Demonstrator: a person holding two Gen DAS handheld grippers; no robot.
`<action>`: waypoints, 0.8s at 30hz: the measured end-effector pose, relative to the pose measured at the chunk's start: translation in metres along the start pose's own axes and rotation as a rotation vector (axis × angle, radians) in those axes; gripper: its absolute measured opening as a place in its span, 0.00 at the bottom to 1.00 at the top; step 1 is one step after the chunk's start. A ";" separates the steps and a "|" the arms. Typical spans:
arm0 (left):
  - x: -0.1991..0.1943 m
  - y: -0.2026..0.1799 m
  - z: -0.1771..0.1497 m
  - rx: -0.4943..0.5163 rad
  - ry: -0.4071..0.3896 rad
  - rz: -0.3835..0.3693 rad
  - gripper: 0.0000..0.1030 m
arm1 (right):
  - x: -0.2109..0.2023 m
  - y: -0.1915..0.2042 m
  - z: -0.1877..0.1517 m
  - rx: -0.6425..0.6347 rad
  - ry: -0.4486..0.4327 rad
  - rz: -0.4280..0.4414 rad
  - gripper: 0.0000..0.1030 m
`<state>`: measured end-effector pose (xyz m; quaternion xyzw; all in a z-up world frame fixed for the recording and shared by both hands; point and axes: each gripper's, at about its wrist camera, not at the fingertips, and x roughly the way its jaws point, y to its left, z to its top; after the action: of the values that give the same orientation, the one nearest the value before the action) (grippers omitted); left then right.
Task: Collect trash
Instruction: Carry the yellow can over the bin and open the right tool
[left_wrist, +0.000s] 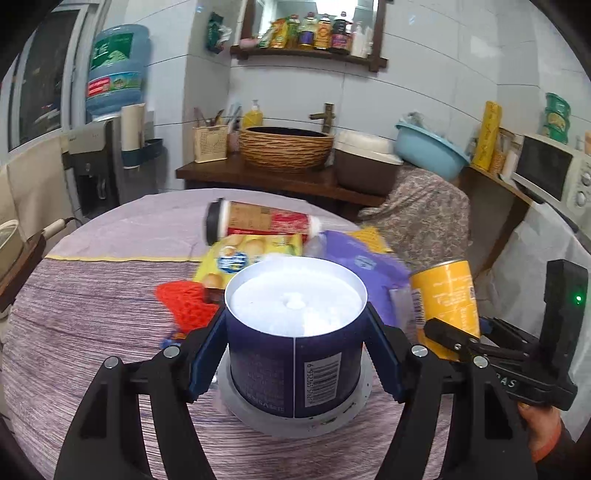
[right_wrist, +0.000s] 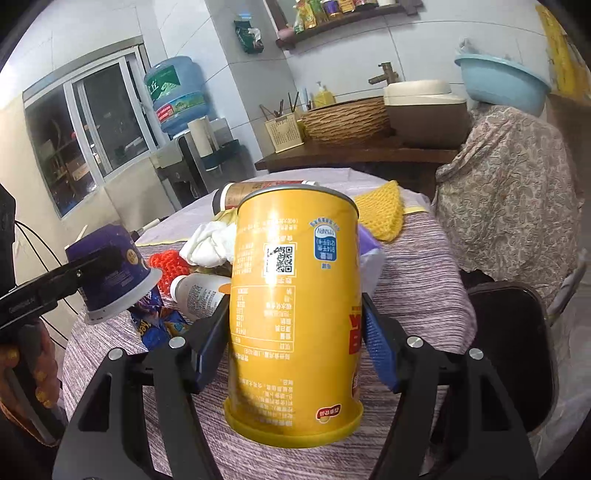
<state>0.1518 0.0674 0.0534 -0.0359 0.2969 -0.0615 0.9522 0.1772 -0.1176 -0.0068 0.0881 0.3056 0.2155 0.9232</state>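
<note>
Tablecloth (left_wrist: 92, 314) crowded mid-table | left tongs (left_wrist: 295, 354) clamp purple tub (left_wrist: 295, 332) — right tongs (right_wrist: 295, 347) clamp yellow can (right_wrist: 295, 295)

One purple cup (left_wrist: 295, 343) standing upside down, one yellow can (right_wrist: 295, 317) standing, one tall tube (left_wrist: 258, 221) lying, two foam nets showing, one red (left_wrist: 184, 302), one yellow (right_wrist: 384, 214), one small white bottle (right_wrist: 195, 291) lying, two grippers holding.

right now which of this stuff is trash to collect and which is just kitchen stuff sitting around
Trash for the job:
- purple tub, upside down, in the left gripper
- yellow can, upside down, in the right gripper
- red-labelled cup lying on its side
- yellow wrapper
- red foam net

Just there:
- woven basket
- blue basin
- microwave
- water jug
</note>
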 end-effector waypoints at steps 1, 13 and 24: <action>0.002 -0.012 0.000 0.014 0.005 -0.027 0.67 | -0.005 -0.005 -0.001 0.003 -0.005 -0.008 0.65; 0.054 -0.137 -0.007 0.138 0.088 -0.264 0.67 | -0.062 -0.122 -0.033 0.112 -0.019 -0.264 0.65; 0.124 -0.234 -0.013 0.202 0.222 -0.355 0.67 | 0.010 -0.237 -0.086 0.232 0.179 -0.369 0.65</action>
<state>0.2234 -0.1820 -0.0024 0.0151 0.3812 -0.2609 0.8868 0.2141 -0.3221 -0.1499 0.1165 0.4199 0.0134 0.9000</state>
